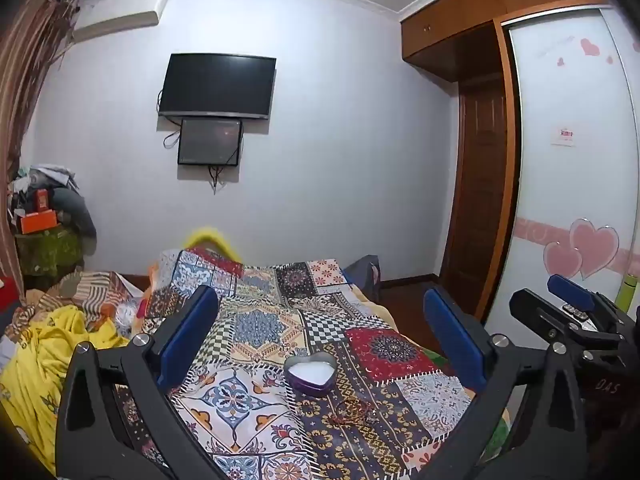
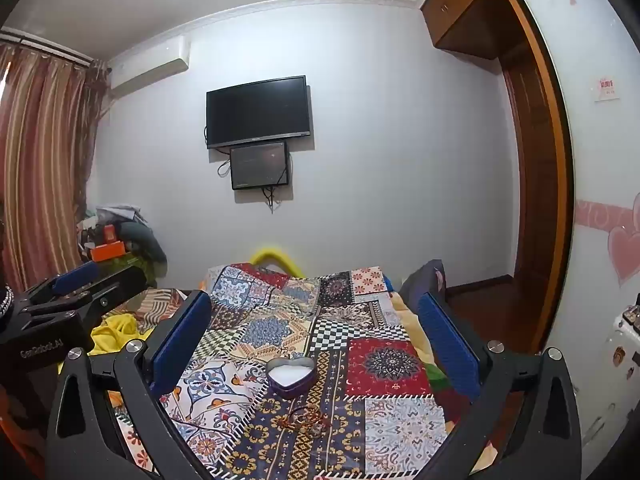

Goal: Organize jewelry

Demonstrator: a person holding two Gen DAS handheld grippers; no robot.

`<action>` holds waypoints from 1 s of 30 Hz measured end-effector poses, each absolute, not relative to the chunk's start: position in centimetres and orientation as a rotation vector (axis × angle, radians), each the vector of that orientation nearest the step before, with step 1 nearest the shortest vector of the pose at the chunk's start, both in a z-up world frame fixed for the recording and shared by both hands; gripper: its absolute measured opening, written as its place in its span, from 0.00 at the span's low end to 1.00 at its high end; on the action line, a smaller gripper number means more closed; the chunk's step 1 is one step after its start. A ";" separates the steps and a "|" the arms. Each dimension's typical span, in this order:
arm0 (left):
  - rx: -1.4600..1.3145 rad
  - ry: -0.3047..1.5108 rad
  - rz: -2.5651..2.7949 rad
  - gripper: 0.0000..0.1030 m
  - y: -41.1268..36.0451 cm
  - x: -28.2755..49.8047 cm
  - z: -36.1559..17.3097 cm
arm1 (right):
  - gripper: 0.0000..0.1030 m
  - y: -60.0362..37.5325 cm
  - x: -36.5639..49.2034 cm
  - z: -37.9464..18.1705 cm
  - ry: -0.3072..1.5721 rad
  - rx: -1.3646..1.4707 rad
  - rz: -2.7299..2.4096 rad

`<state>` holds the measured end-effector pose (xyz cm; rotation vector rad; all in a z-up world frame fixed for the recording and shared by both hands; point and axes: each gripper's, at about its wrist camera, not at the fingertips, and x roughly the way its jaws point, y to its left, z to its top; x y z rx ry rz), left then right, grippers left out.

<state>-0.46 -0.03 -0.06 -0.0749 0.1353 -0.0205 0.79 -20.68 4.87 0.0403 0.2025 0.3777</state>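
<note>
- Start: thin reddish bracelets (image 2: 306,418) lie just before the open heart-shaped purple tin (image 2: 290,374).
- Left gripper (image 1: 320,332) and right gripper (image 2: 316,332) gape wide, empty.
- Next: pinch one bracelet.

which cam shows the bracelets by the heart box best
The right wrist view: the bracelets sit central and their separate rings can be told apart. In the left wrist view the bracelets look thin, faint against the patterned quilt.

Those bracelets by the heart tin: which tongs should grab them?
Probably the right tongs: the bracelets lie centred between their open fingers. From the left tongs, also open, they sit off to the right.
</note>
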 end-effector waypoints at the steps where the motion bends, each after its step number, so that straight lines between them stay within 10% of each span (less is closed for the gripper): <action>1: -0.077 0.134 -0.022 1.00 -0.1 -0.8 -0.1 | 0.99 -20.7 0.8 4.9 0.207 0.044 0.376; 30: -0.125 0.217 0.005 1.00 1.4 0.6 -1.1 | 0.99 -19.9 1.2 4.2 0.241 0.028 0.383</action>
